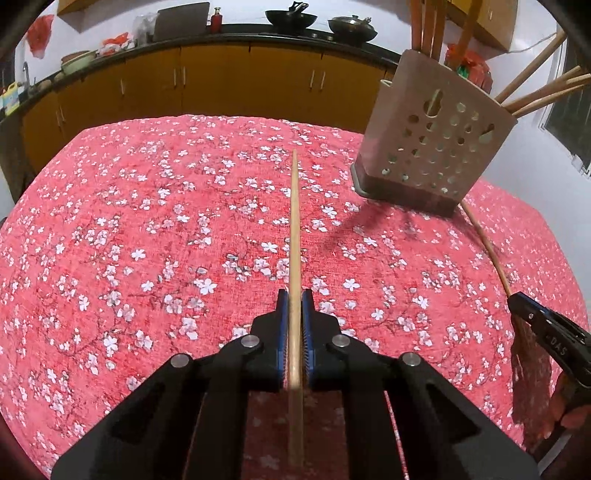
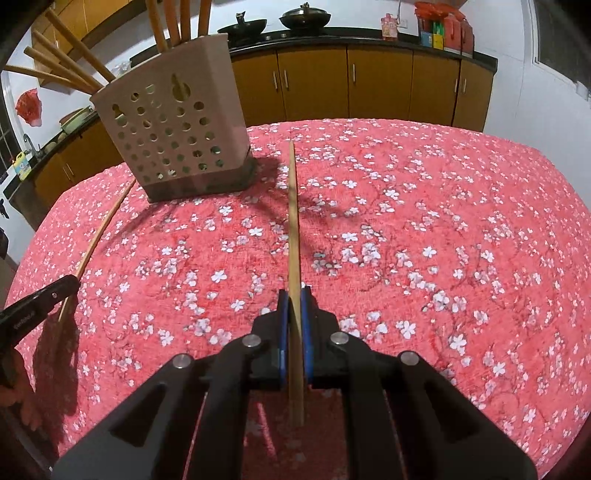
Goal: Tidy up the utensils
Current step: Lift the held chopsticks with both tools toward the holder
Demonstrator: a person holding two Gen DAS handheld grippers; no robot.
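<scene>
My left gripper (image 1: 295,295) is shut on a wooden chopstick (image 1: 294,221) that points straight ahead over the red floral tablecloth (image 1: 147,221). A beige perforated utensil holder (image 1: 436,147) stands ahead to the right with several wooden sticks (image 1: 432,33) in it. In the right wrist view my right gripper (image 2: 294,293) is shut on a second chopstick (image 2: 293,221), and the holder (image 2: 177,133) stands ahead to its left. Each gripper shows at the edge of the other's view: the right gripper (image 1: 532,314) with its chopstick (image 1: 484,243), the left gripper (image 2: 70,282) with its chopstick (image 2: 103,225).
Behind the table runs a dark counter over yellow cabinets (image 1: 221,81). Two black woks (image 2: 303,16) sit on it, with red packets (image 2: 447,26) at its right end. A sink and bottles (image 2: 22,166) lie at the far left.
</scene>
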